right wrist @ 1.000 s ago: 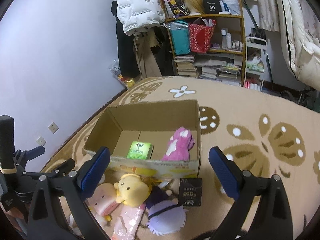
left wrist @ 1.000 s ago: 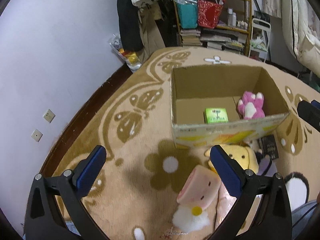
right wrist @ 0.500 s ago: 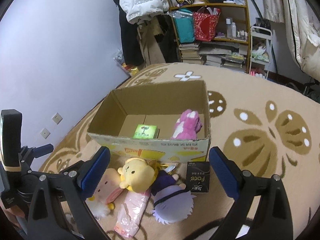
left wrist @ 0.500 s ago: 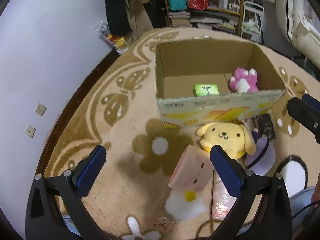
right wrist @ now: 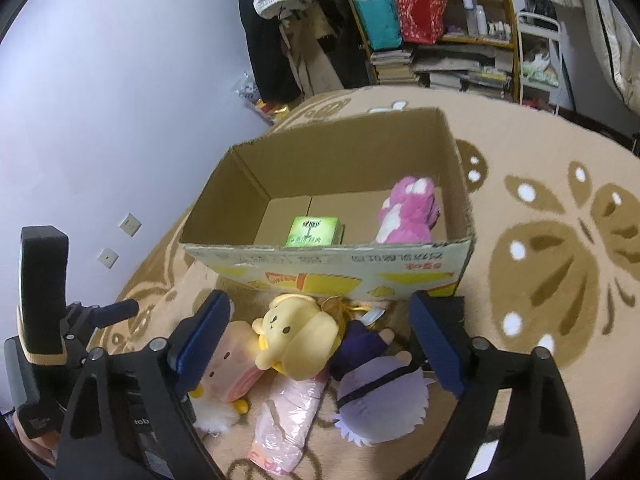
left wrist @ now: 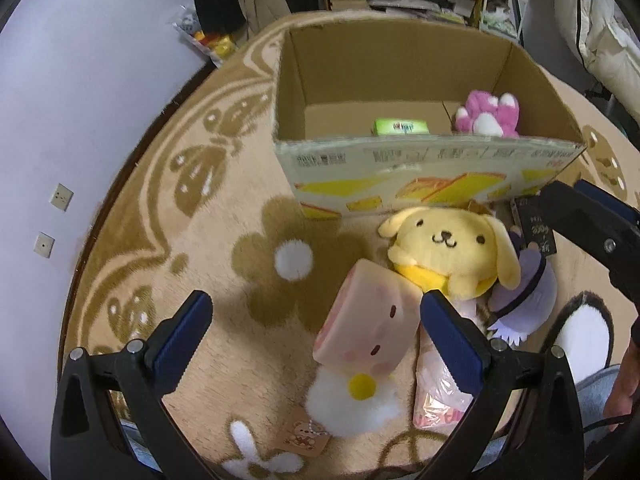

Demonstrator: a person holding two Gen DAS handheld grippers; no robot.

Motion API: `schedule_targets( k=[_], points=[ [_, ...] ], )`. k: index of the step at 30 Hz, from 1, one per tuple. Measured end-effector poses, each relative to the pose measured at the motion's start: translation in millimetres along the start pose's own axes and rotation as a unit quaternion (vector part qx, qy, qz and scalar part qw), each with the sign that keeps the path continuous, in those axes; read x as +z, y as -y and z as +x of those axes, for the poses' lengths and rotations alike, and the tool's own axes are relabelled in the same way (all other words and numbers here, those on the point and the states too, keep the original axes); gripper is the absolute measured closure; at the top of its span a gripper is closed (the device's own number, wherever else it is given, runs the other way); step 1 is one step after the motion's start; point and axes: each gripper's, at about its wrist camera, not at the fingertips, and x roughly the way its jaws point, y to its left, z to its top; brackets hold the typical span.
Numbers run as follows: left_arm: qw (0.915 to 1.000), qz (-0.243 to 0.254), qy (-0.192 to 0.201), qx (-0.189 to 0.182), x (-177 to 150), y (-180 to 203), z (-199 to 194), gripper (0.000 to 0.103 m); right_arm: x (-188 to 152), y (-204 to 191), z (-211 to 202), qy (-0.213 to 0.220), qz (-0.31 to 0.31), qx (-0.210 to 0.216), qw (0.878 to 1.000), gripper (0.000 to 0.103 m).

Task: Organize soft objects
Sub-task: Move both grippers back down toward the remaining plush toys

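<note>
A: What changed? Both grippers have lowered toward the pile before the open brown cardboard box (left wrist: pixel 420 168); left gripper (left wrist: pixel 316 336) and right gripper (right wrist: pixel 320 328), jaws released, empty, so a pick looks imminent.

B: Targets? Yellow dog plush (left wrist: pixel 448 252) touches the box front; pink square toast plush (left wrist: pixel 368 328) lies between the left jaws; purple-robed doll (right wrist: pixel 376 376) beside them
</note>
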Motion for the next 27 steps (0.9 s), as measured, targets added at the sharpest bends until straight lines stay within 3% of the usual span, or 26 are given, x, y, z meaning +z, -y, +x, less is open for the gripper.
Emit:
schedule_targets(
  k=[13,20,27],
  points=[
    [0.9981,0.028,-0.055,0.008,-4,13,29,0.000,-4,-3,27,-0.039,0.000,0.016,0.999,0.015],
    [0.9977,0.016,-0.058,-0.031,-3,10,30,0.000,-6,-1,42,-0.060,0.004,0.019,0.998,0.015],
    [0.9968,0.031,-0.073,-0.006,-2,17,39,0.000,-8,0,56,-0.077,0.004,0.022,0.997,0.015]
  ],
)
